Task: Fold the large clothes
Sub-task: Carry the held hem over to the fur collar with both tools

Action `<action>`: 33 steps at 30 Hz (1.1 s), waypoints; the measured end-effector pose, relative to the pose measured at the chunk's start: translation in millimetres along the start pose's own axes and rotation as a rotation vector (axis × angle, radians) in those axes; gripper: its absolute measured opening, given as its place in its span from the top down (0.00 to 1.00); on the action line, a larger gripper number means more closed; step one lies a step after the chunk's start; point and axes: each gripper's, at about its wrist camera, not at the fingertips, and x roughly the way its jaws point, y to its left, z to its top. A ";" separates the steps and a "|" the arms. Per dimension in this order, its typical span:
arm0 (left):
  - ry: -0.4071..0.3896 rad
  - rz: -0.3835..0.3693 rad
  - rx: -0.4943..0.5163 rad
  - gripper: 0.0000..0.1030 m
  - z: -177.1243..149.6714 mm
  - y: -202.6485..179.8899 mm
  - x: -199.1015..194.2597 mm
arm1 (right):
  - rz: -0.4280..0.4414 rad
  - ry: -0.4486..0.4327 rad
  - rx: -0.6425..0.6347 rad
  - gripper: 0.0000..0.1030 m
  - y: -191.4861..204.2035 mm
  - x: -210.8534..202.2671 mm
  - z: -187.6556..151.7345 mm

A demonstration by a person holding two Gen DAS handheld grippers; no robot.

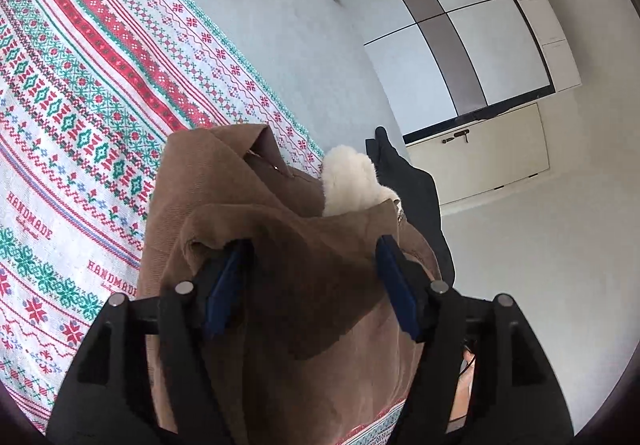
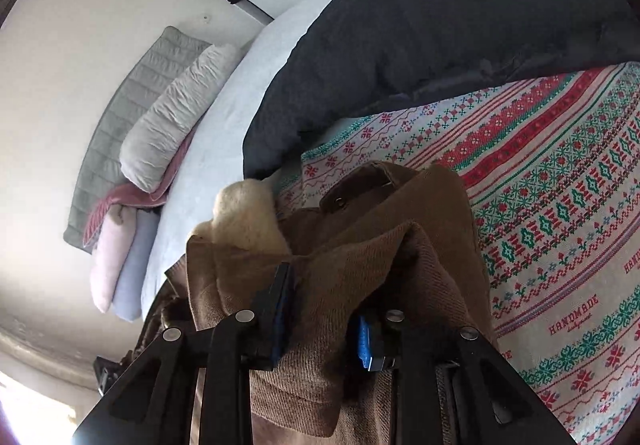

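Observation:
A brown corduroy jacket (image 1: 256,229) with a cream fleece lining (image 1: 352,181) hangs over the patterned blanket (image 1: 80,93) on the bed. My left gripper (image 1: 312,257) has its jaws wide apart, with jacket fabric draped between and over the blue pads (image 1: 400,293). In the right wrist view the same jacket (image 2: 360,245) with its fleece lining (image 2: 248,217) is bunched between the fingers of my right gripper (image 2: 324,297), whose jaws stand partly closed around a thick fold. A brown snap tab (image 2: 352,185) lies at the jacket's top.
A dark navy garment (image 2: 440,25) lies on the bed beyond the jacket; its black edge shows in the left view (image 1: 412,181). Grey pillow (image 2: 176,113), folded towels (image 2: 124,257), a grey headboard (image 2: 120,117) and a wardrobe (image 1: 452,37) stand around the bed.

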 end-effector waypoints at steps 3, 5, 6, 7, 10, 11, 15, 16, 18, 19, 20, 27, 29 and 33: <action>-0.069 0.023 0.078 0.21 1.5 -14.2 -30.3 | 0.067 -0.030 0.010 0.54 -3.6 -25.7 6.1; -0.111 0.073 0.155 0.19 0.5 -23.9 -43.6 | 0.072 -0.089 -0.010 0.40 -3.7 -48.8 9.0; -0.122 0.121 0.201 0.18 -0.9 -28.3 -46.9 | 0.060 -0.116 -0.023 0.36 -1.8 -57.9 10.3; -0.124 0.172 0.248 0.18 -2.3 -31.4 -47.5 | 0.038 -0.134 -0.038 0.35 -0.9 -64.6 10.9; -0.092 0.303 0.352 0.18 -7.9 -32.8 -33.3 | -0.015 -0.127 -0.089 0.34 3.6 -67.6 7.9; -0.076 0.333 0.369 0.18 -8.8 -30.0 -27.7 | -0.037 -0.113 -0.114 0.34 6.3 -63.5 5.1; -0.034 0.435 0.429 0.19 -8.8 -28.6 7.3 | -0.227 -0.058 -0.324 0.34 26.7 -40.3 -11.1; -0.027 0.454 0.443 0.19 -8.1 -31.7 11.2 | -0.274 -0.048 -0.396 0.34 30.3 -37.5 -16.7; -0.018 0.482 0.475 0.19 -8.0 -36.9 17.1 | -0.352 -0.024 -0.542 0.34 37.3 -30.5 -28.7; -0.017 0.490 0.488 0.20 -6.6 -38.2 20.4 | -0.398 -0.011 -0.614 0.34 40.4 -26.7 -35.3; -0.017 0.496 0.497 0.20 -4.2 -38.7 23.5 | -0.440 0.008 -0.684 0.34 43.0 -21.6 -41.5; 0.023 0.505 0.425 0.51 17.6 -35.9 50.6 | -0.560 0.037 -0.947 0.34 64.5 20.9 -53.2; 0.014 0.507 0.397 0.61 21.7 -39.6 51.9 | -0.536 0.003 -0.917 0.34 75.4 28.5 -41.5; -0.063 0.487 0.366 0.88 28.0 -52.6 36.4 | -0.375 -0.097 -0.730 0.57 83.6 25.1 -5.0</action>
